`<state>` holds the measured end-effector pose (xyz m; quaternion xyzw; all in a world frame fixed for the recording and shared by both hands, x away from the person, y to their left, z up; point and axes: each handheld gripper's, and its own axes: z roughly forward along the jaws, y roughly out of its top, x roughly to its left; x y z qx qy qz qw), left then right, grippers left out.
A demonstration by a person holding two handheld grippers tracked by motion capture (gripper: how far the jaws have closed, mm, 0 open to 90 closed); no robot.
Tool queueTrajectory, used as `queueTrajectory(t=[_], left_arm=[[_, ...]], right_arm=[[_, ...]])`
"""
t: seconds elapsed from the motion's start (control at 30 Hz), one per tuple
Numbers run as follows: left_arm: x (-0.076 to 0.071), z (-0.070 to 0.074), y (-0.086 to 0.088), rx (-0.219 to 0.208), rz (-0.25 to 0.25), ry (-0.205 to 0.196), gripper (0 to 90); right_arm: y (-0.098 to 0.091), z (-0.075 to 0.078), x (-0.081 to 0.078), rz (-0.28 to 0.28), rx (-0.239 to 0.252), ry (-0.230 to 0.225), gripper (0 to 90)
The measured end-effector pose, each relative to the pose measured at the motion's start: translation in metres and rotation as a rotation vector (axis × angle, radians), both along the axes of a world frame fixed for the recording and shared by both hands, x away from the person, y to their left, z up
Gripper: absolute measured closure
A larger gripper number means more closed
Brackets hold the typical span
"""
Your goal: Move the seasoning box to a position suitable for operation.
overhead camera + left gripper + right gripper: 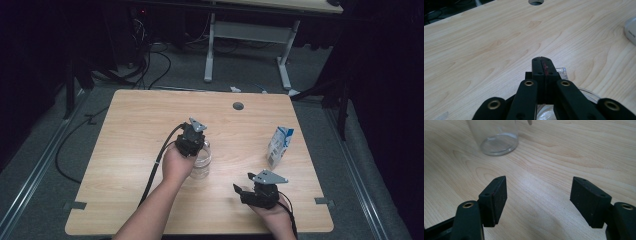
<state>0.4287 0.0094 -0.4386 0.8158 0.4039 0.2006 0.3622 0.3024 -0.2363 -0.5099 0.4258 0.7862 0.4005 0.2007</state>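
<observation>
High view: the left gripper [196,141], jaws closed, rests on the clear jar's [201,162] rim mid-desk [130,150]; the right gripper [243,191] waits open near the front edge, milk carton [279,146] untouched.

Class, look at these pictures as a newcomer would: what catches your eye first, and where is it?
First, the left gripper, jaws shut, over a clear glass jar at the middle of the wooden table. Next, the right gripper, jaws open, near the front edge. A small blue and white carton stands at the right.
</observation>
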Motion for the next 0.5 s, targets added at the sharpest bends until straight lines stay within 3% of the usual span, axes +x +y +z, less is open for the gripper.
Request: queueTrajectory(t=[0.17, 0.33, 0.43, 0.5], left_arm=[[-0.006, 0.005, 0.011, -0.037, 0.003, -0.011, 90.0], [-0.015, 0.013, 0.04, -0.104, 0.037, -0.056, 85.8], [-0.023, 0.013, 0.057, -0.106, 0.051, -0.088, 88.1], [-0.028, 0.008, 0.066, -0.114, 0.054, -0.079, 87.2]], right_arm=[[0.001, 0.0, 0.0, 0.006, -0.003, -0.002, 30.0], [0.0, -0.001, 0.0, 0.004, -0.001, 0.001, 30.2], [0.0, -0.002, 0.0, 0.0, 0.002, 0.007, 32.0], [0.0, -0.003, 0.001, 0.002, 0.001, 0.01, 33.2]])
